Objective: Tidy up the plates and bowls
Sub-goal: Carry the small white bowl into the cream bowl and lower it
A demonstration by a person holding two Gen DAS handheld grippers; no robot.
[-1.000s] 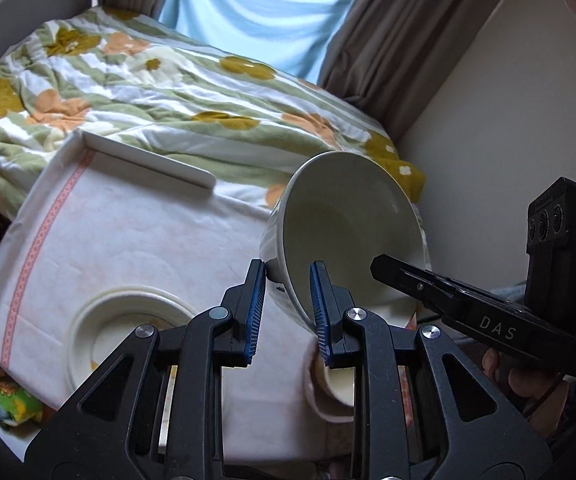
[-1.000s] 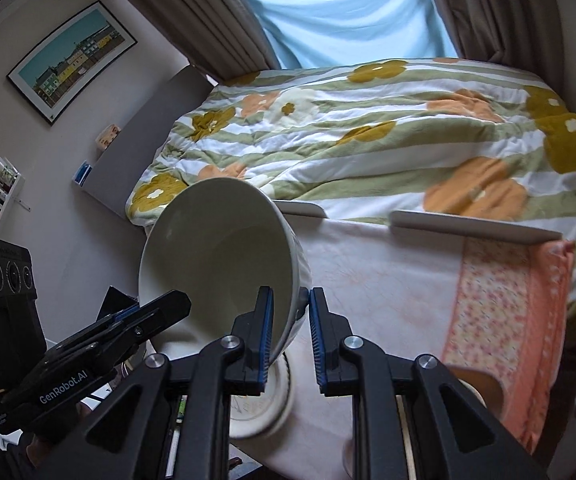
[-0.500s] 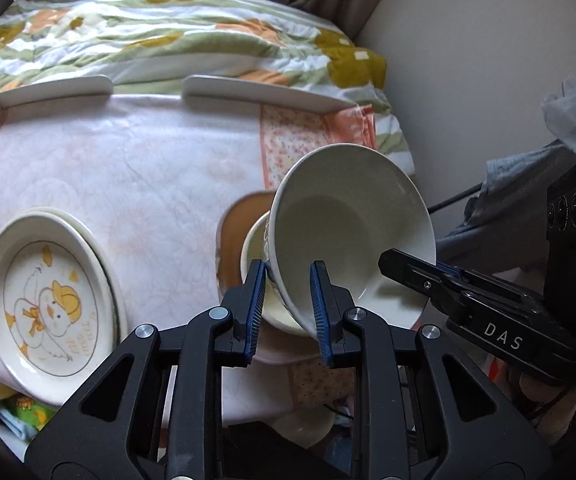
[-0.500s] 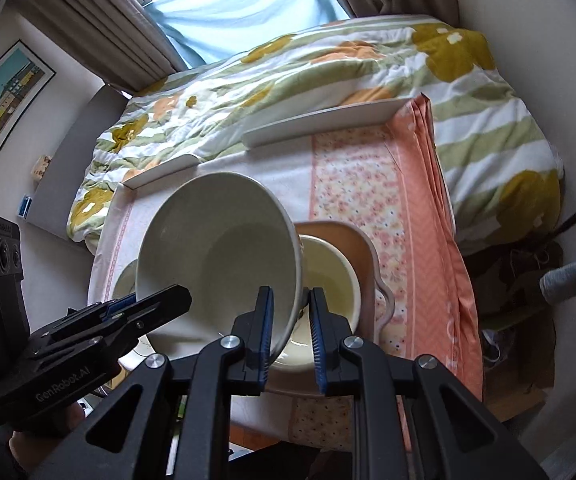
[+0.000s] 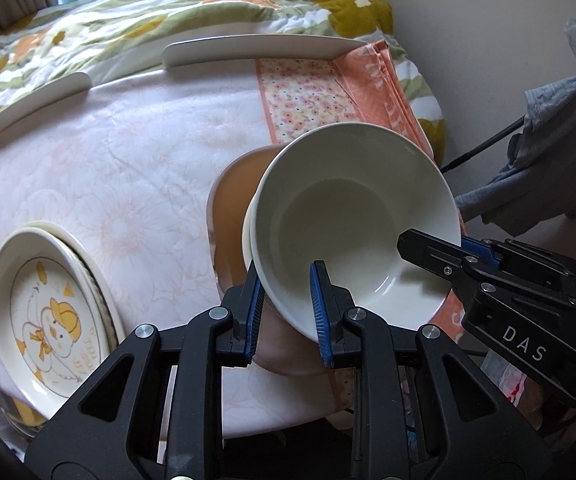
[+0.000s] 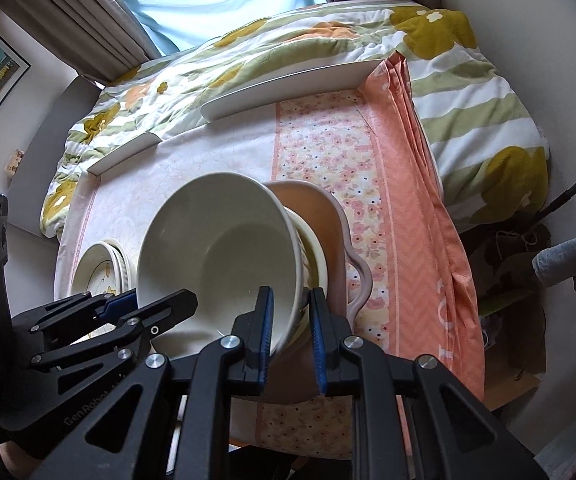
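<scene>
A large white bowl (image 5: 352,216) (image 6: 224,256) is held by its rim from both sides. My left gripper (image 5: 287,308) is shut on its near-left rim, and my right gripper (image 6: 291,330) is shut on the opposite rim. The bowl tilts over a smaller cream bowl (image 6: 317,256) that sits in a tan handled dish (image 5: 232,204) (image 6: 320,216) on the cloth. A stack of plates with a duck picture (image 5: 48,312) (image 6: 100,268) lies at the cloth's left side. In the left wrist view the right gripper's fingers (image 5: 440,252) reach in from the right.
A white and orange flowered cloth (image 5: 128,160) covers the tray table, with white raised rails (image 5: 256,46) along its far edge. Behind lies a flowered quilt (image 6: 288,40) on a bed. Grey clothing (image 5: 548,160) and a cable hang at the right by the wall.
Both grippers have carried the white bowl down and to the right, from above the bed side of the table to over the cream bowl in the tan dish. The grip is unchanged.
</scene>
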